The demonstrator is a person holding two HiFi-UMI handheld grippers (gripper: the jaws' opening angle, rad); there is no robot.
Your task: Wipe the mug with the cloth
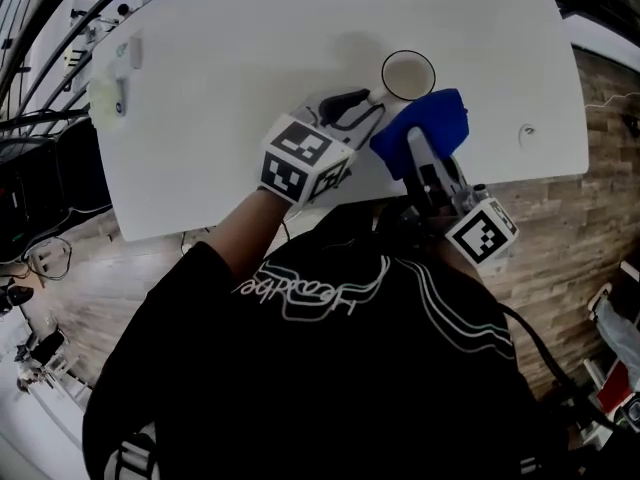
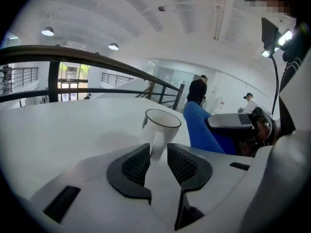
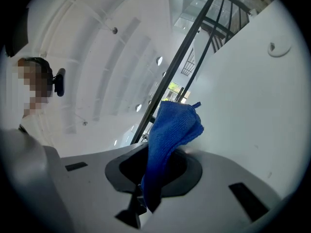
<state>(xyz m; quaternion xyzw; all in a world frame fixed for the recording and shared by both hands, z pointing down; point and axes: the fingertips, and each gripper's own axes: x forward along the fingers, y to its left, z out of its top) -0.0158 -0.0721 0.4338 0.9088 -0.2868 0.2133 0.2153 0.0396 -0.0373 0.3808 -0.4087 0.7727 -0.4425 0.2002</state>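
A white mug (image 1: 408,75) stands upright on the white table (image 1: 230,58), near its front edge. My left gripper (image 1: 362,106) lies low on the table just left of the mug, jaws open. In the left gripper view the mug (image 2: 163,123) stands right ahead, and its handle (image 2: 157,147) reaches down into the gap at the left gripper's (image 2: 159,157) tips, with no pad pressing on it. My right gripper (image 1: 424,156) is shut on a blue cloth (image 1: 428,126), which hangs beside the mug on its near right. The cloth (image 3: 171,130) sticks out of the right gripper (image 3: 154,171).
Small pale objects (image 1: 120,76) lie at the table's far left. A small round fitting (image 1: 527,131) sits near the table's right edge. Wooden floor (image 1: 560,218) lies beyond the front edge. Two people (image 2: 197,89) stand far off by a railing.
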